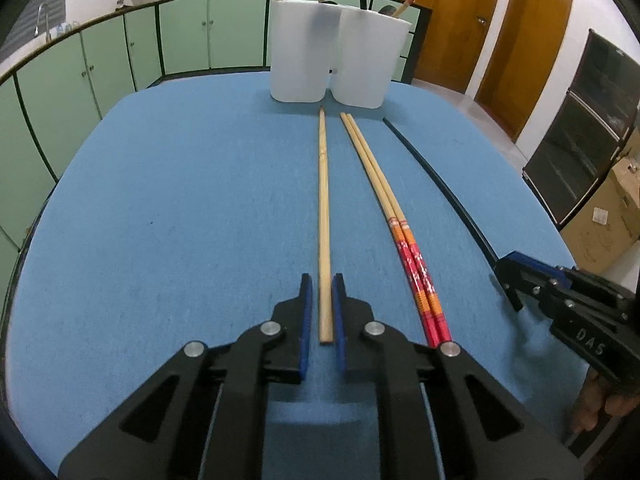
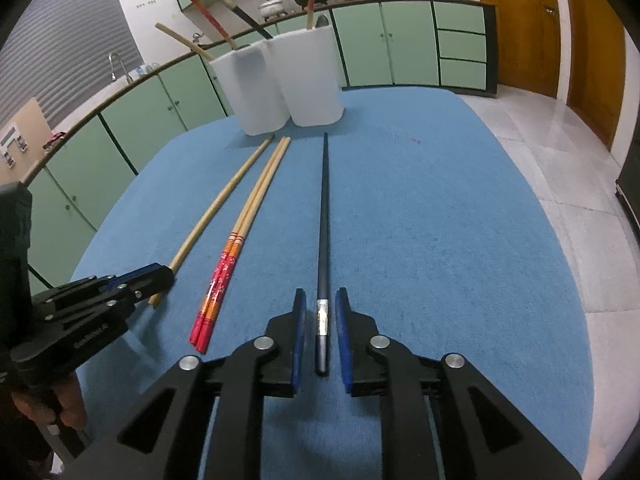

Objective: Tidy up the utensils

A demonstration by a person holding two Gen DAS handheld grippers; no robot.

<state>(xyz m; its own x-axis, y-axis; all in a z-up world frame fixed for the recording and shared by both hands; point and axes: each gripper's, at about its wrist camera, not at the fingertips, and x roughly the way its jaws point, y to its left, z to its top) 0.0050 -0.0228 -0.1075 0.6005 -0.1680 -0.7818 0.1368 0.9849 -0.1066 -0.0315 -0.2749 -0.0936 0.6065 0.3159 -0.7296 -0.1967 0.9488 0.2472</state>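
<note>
Chopsticks on blue desk (image 1: 180,200), four lying loose, all roughly parallel and pointing toward two white containers (image 1: 298,50) at the far edge.

Left to right in the left wrist view: plain wooden chopstick (image 1: 324,220); pair of red-handled chopsticks (image 1: 394,220) lying touching each other side by side; single black chopstick (image 1: 440,184), well apart from the pair.

Containers: the two stand touching each other. More chopsticks stand upright or leaning inside them, ends sticking out above the rims; wood, red and black ones visible.

Left tool (image 1: 322,280): released. Blue-padded fingers straddle the near end of the plain wooden chopstick, a gap showing on each side. Fingers low over the cloth; cannot tell whether they touch it.

Right tool (image 2: 321,294): released as well. Fingers straddle the near end of the black chopstick (image 2: 323,220), which has a silver band near its handle end lying between the pads. Clear gap on both sides, no contact with the stick.

Each tool shows at the edge of the other's view: right tool at the near end of the black stick, left tool at the near end of the wooden one (image 2: 216,208).

Red-handled pair (image 2: 236,248) lies between the two tools, untouched.

Background: green cabinets (image 1: 120,60), wooden doors (image 1: 520,40).
</note>
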